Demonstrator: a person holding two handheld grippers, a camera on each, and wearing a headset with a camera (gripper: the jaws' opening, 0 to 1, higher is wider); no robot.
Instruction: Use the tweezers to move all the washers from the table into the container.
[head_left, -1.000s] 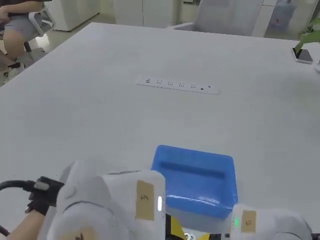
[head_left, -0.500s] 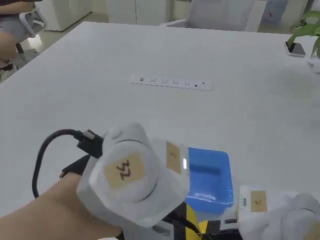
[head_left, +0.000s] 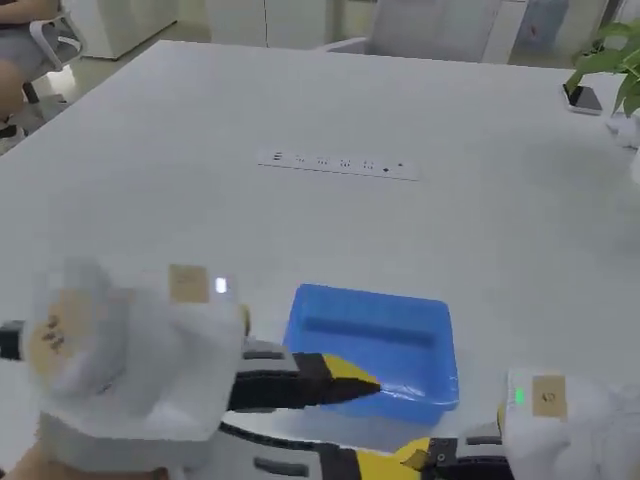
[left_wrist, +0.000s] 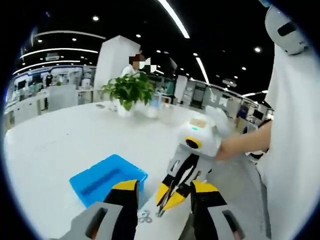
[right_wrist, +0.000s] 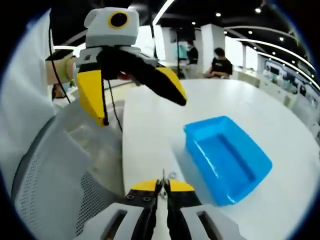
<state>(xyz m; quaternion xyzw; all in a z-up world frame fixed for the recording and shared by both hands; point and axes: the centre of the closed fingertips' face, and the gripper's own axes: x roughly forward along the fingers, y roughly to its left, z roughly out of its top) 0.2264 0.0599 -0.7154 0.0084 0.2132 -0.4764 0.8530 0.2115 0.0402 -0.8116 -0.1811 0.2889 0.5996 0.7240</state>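
left claw (left_wrist: 164, 186) spread wide, nothing in it, held up off the table (head_left: 180, 210) just left of the blue container (head_left: 372, 298); in the right gripper view it sits high with one yellow tip pointing toward the container. right claw (right_wrist: 162, 188) pressed together, pinching the tweezers (right_wrist: 163, 177), thin tips sticking out forward past the yellow pads. washers (left_wrist: 145, 216) lie in a small cluster on the table at the near corner of the container, outside it; tweezer tips are right next to them, can't tell if touching. right gripper view shows one washer (right_wrist: 172, 175) just beside the tweezer tip. container interior looks bare from the right gripper view, no washers visible inside. container sits flat near the table's near edge. farther back: recessed power strip (head_left: 338, 165) mid-table, potted plant (left_wrist: 129, 90) and a phone (head_left: 583, 97) at the far side, well apart from the work
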